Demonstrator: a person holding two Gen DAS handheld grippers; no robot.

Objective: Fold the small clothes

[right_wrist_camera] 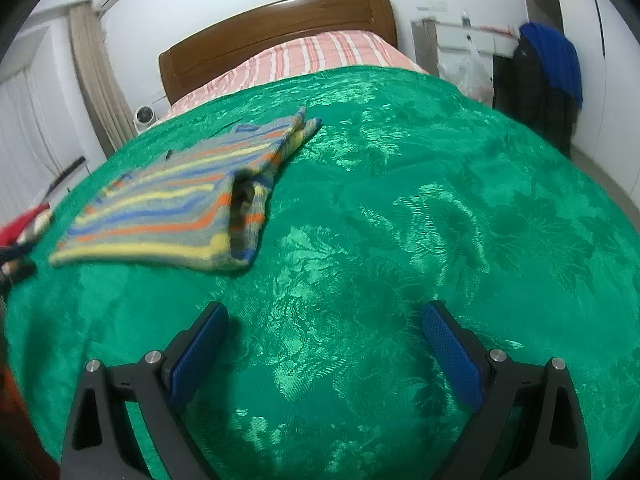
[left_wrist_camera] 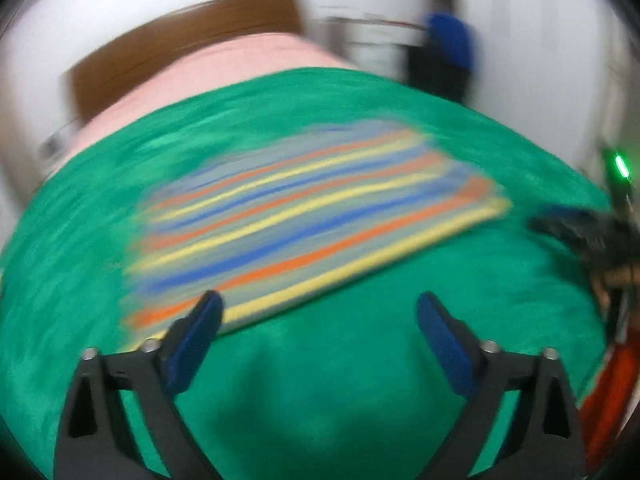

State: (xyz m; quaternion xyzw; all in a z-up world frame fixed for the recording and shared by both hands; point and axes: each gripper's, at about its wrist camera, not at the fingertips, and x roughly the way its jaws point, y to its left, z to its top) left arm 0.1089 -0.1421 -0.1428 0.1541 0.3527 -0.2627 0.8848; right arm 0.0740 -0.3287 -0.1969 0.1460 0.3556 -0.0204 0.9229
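Note:
A folded striped garment [left_wrist_camera: 304, 220], with blue, orange, yellow and grey bands, lies flat on the green bedspread [left_wrist_camera: 340, 380]. The left wrist view is motion-blurred. My left gripper [left_wrist_camera: 320, 312] is open and empty just in front of the garment's near edge. In the right wrist view the same garment [right_wrist_camera: 172, 204] lies to the far left, its folded sleeve end towards me. My right gripper [right_wrist_camera: 324, 320] is open and empty over bare bedspread [right_wrist_camera: 400, 220], well to the right of the garment. The right gripper also shows blurred at the left wrist view's right edge [left_wrist_camera: 576, 228].
A pink striped sheet [right_wrist_camera: 320, 56] and wooden headboard [right_wrist_camera: 280, 28] lie beyond the bedspread. A blue and black coat [right_wrist_camera: 548, 80] hangs at the far right. A white fan [right_wrist_camera: 145, 116] and curtains [right_wrist_camera: 100, 72] stand at the left. Red cloth [right_wrist_camera: 20, 224] sits at the left edge.

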